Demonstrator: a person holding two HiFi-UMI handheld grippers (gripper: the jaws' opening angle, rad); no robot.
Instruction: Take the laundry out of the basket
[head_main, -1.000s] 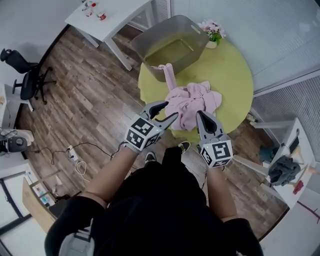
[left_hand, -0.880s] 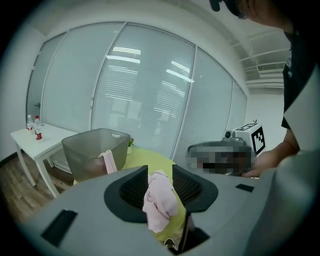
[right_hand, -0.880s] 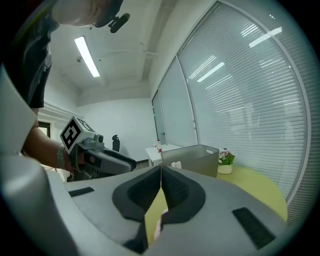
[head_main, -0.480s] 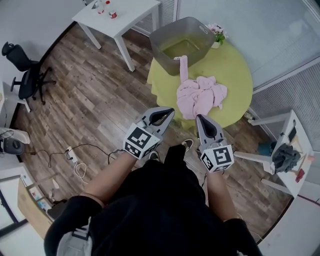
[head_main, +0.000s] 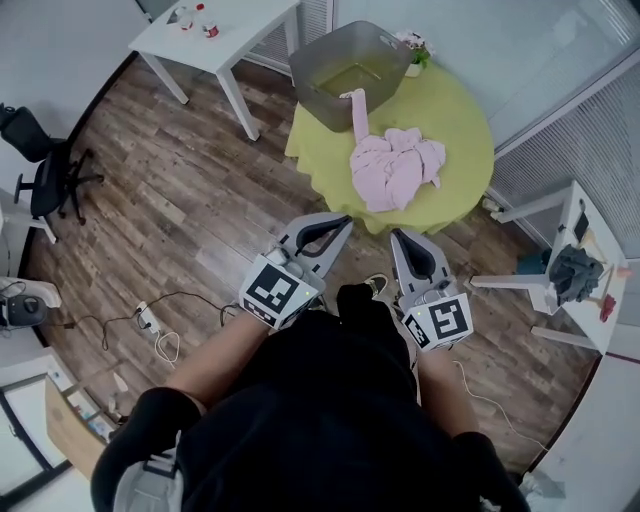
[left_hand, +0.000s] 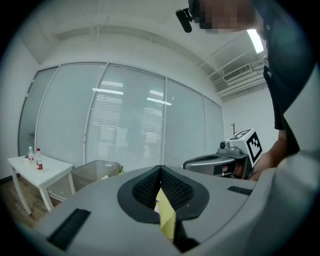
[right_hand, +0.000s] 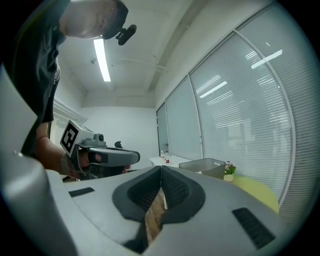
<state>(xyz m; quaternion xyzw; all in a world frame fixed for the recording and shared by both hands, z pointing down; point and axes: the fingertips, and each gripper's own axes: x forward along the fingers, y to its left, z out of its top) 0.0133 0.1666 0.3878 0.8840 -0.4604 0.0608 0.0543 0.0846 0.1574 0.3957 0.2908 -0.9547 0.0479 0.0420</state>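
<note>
The grey laundry basket (head_main: 345, 62) stands at the far edge of the round table with a yellow-green cloth (head_main: 460, 125). One pink garment (head_main: 357, 108) hangs over the basket's near rim. A pile of pink laundry (head_main: 396, 168) lies on the cloth. My left gripper (head_main: 343, 224) and right gripper (head_main: 398, 238) are both shut and empty. They are held side by side near my body, over the wood floor, well short of the table. In the left gripper view the jaws (left_hand: 161, 171) meet, with the basket (left_hand: 95, 172) far off. The right gripper view shows its jaws (right_hand: 161, 170) closed too.
A white side table (head_main: 225, 30) with small bottles stands left of the basket. A flower pot (head_main: 413, 52) sits by the basket. An office chair (head_main: 45, 165) and floor cables (head_main: 150, 320) are at the left. Another white table (head_main: 575, 265) with dark clothing is at the right.
The left jaws have closed. Both grippers have drawn back from the pink pile, and the table now lies farther away as the person has stepped back.
</note>
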